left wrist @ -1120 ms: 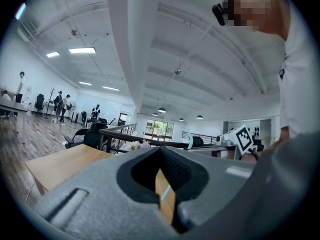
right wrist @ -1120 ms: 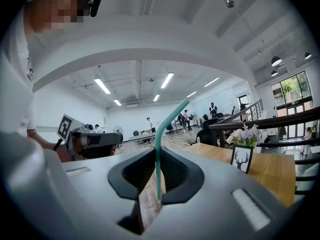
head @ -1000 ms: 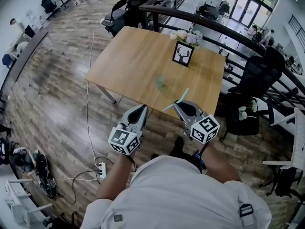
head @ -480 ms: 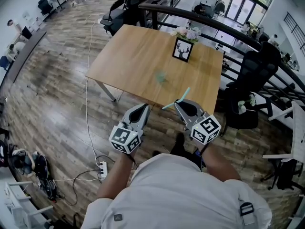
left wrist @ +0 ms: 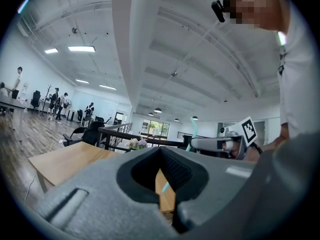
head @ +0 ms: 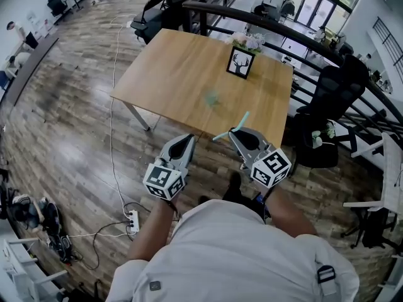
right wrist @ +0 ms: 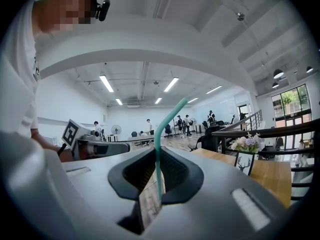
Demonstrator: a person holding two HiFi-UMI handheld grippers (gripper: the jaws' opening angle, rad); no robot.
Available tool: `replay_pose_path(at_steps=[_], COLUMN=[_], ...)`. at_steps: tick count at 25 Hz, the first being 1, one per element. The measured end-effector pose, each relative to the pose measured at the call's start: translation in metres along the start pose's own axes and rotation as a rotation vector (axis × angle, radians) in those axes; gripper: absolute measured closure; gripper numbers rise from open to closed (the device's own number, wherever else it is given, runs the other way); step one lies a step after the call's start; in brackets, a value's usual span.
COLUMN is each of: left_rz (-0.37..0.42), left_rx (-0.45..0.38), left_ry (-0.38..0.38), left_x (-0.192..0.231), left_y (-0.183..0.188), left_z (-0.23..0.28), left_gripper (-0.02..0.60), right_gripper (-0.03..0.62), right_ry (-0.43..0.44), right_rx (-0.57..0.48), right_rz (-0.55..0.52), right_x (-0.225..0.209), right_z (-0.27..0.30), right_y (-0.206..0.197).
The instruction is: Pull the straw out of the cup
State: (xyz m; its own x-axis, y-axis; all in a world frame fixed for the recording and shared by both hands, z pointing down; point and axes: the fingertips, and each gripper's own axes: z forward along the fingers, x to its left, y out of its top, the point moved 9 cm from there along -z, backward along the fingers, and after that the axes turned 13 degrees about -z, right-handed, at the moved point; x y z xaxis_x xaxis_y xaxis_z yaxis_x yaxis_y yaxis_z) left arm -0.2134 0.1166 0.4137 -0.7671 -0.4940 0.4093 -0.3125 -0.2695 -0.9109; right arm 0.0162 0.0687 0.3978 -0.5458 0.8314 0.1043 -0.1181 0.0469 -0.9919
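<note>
A clear cup (head: pixel 211 98) stands near the middle of the wooden table (head: pixel 170 68), faint and blurred in the head view. The teal bent straw (head: pixel 231 129) is out of the cup, and my right gripper (head: pixel 234 134) is shut on it just off the table's near edge. In the right gripper view the straw (right wrist: pixel 159 149) rises upright between the pads and bends right at the top. My left gripper (head: pixel 186 142) is beside it to the left, shut with nothing in it. In the left gripper view its jaws (left wrist: pixel 161 153) meet, and the right gripper (left wrist: pixel 215 144) shows beyond with the straw (left wrist: pixel 192 130).
A framed deer picture (head: pixel 240 63) and a flower pot (head: pixel 247 41) stand at the table's far edge. A black railing (head: pixel 302 43) and an office chair (head: pixel 334 93) are at the right. A cable and power strip (head: pixel 132 218) lie on the wood floor at the left.
Both grippers have drawn back a little from the cup, the straw still in the right one. Neither gripper's jaws have changed.
</note>
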Motion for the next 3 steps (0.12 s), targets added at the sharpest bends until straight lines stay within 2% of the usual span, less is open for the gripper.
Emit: replay_pose_path(at_steps=[3], left_rz=[-0.01], left_rx=[-0.007], left_ry=[0.006], left_x=[0.0038], left_y=[-0.0014], left_z=[-0.0024], left_gripper=[0.578], right_gripper=[0.556], right_ry=[0.008], right_rx=[0.006], right_rz=[-0.013], right_x=[0.0024], right_z=[0.0035], right_y=[0.0009])
